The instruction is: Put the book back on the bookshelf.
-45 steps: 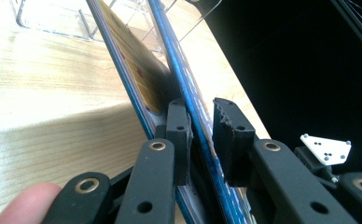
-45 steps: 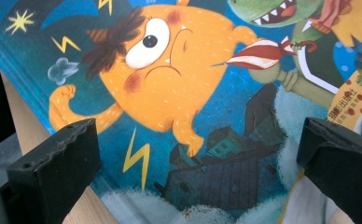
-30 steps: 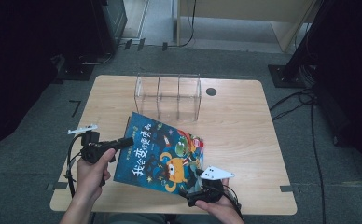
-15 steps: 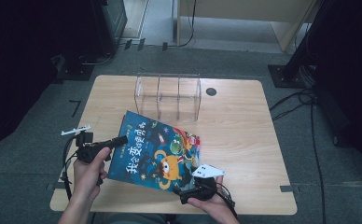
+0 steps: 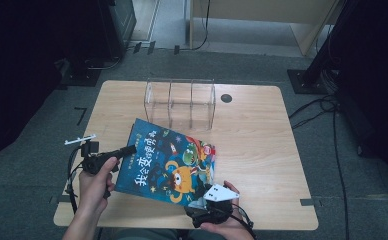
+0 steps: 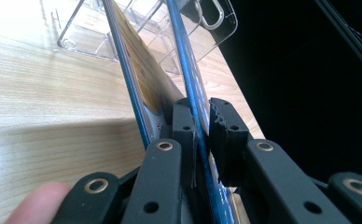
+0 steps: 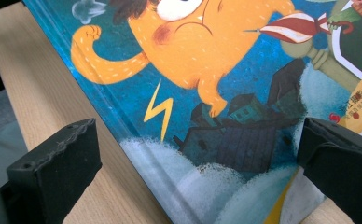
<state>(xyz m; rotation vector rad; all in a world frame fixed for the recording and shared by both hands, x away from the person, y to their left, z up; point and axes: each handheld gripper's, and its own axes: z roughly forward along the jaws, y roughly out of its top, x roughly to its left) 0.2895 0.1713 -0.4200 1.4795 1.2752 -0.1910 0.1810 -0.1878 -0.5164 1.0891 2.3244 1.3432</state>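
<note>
A picture book with a blue cover and an orange cartoon creature lies slanted on the wooden table, in front of a clear acrylic rack. My left gripper is at the book's left edge. In the left gripper view, the left gripper is shut on the blue front cover, which is raised off the yellowish pages beside it. My right gripper is at the book's near right corner. In the right gripper view, the right gripper is open, its jaws wide apart either side of that corner.
The acrylic rack has several upright dividers and stands at the table's middle back. A dark round hole sits to its right. Bare wood lies along the near edge. Dark floor and cables surround the table.
The book and my right gripper have shifted slightly to the left. My left hand has stayed almost in place at the book's left edge.
</note>
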